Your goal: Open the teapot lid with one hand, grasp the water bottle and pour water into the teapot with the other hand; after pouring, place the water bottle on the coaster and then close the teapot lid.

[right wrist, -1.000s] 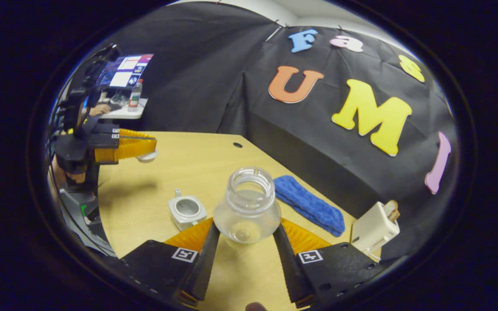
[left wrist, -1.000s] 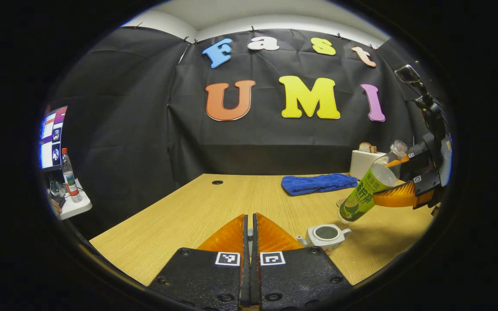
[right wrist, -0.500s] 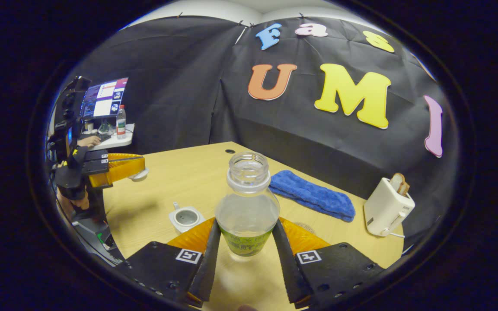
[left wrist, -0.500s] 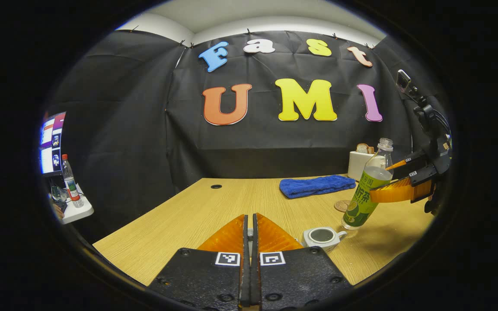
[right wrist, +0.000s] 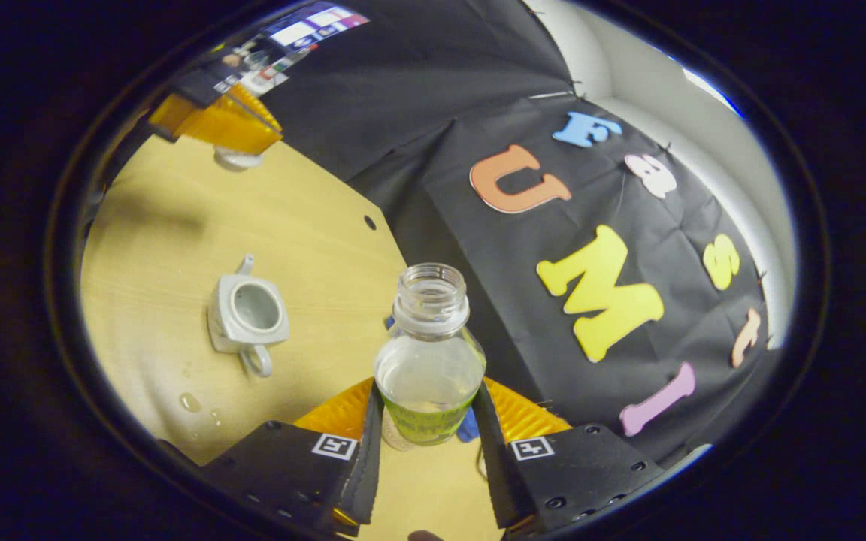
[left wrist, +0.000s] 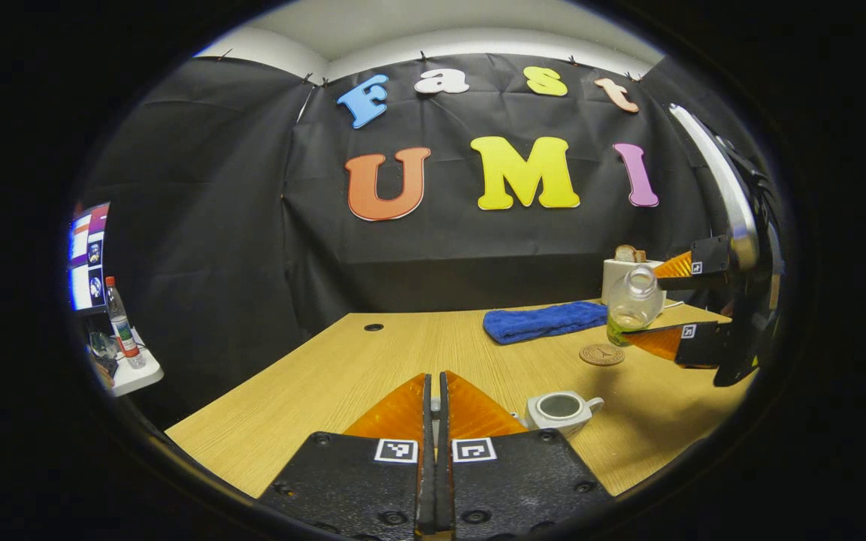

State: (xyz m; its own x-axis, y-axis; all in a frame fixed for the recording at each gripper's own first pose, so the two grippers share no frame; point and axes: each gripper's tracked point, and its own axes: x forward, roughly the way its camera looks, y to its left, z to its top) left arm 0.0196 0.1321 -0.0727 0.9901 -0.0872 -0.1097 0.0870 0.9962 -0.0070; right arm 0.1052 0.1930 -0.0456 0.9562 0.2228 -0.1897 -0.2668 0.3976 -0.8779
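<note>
The white teapot (left wrist: 559, 411) (right wrist: 249, 312) stands open on the wooden table, just right of my left gripper (left wrist: 434, 376). That gripper is shut on the teapot lid (right wrist: 236, 158), held up off the table at the left gripper (right wrist: 222, 124) in the right gripper view. My right gripper (right wrist: 425, 398) (left wrist: 655, 304) is shut on the uncapped water bottle (right wrist: 429, 353) (left wrist: 632, 304), which has a green label and a little liquid. The bottle hangs tilted in the air just right of and above the round coaster (left wrist: 602, 354), apart from the teapot.
A blue towel (left wrist: 544, 321) lies at the back of the table with a white toaster (left wrist: 625, 270) beside it. Water drops (right wrist: 191, 402) sit on the table near the teapot. A monitor (left wrist: 87, 255) and another bottle (left wrist: 121, 323) stand off the table, far left.
The right gripper has carried the bottle away from the teapot toward the coaster, rolling as it went. The left gripper has stayed put, still shut on the lid.
</note>
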